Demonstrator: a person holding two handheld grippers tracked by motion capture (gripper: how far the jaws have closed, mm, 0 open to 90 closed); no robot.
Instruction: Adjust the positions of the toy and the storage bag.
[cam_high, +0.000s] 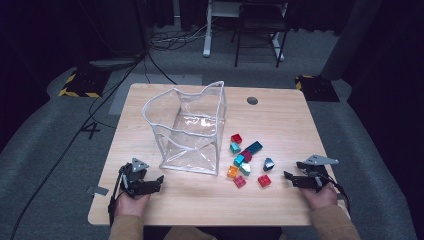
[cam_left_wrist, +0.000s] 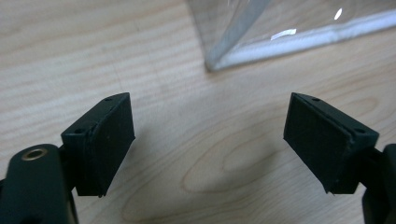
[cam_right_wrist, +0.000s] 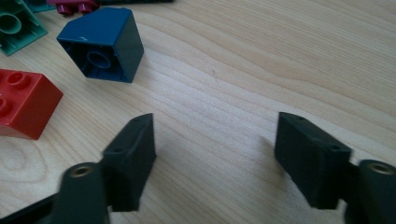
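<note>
Both grippers' fingers (cam_left_wrist: 107, 140) spread apart

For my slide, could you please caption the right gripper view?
Open right gripper poised over the wooden table, facing a dark blue brick and a red brick.

Setting: a lab or studio set up for recording handling work, dim at the edges.
Table: a single light wooden table (cam_high: 280, 125) stands lit in the middle, with a round cable hole (cam_high: 252, 100) in its top.
Floor: grey carpet (cam_high: 45, 135), with black cables (cam_high: 107, 95) trailing across it to the table.
Markings: yellow-and-black hazard-striped blocks (cam_high: 80, 85) sit on the floor at both far corners.
Background: dark curtains (cam_high: 60, 25) close off the space; white desk legs (cam_high: 207, 30) and a black chair frame (cam_high: 260, 30) stand behind.
Props: a clear plastic bag (cam_high: 192, 130) and coloured toy bricks (cam_high: 247, 160) laid out, not household clutter.
</note>
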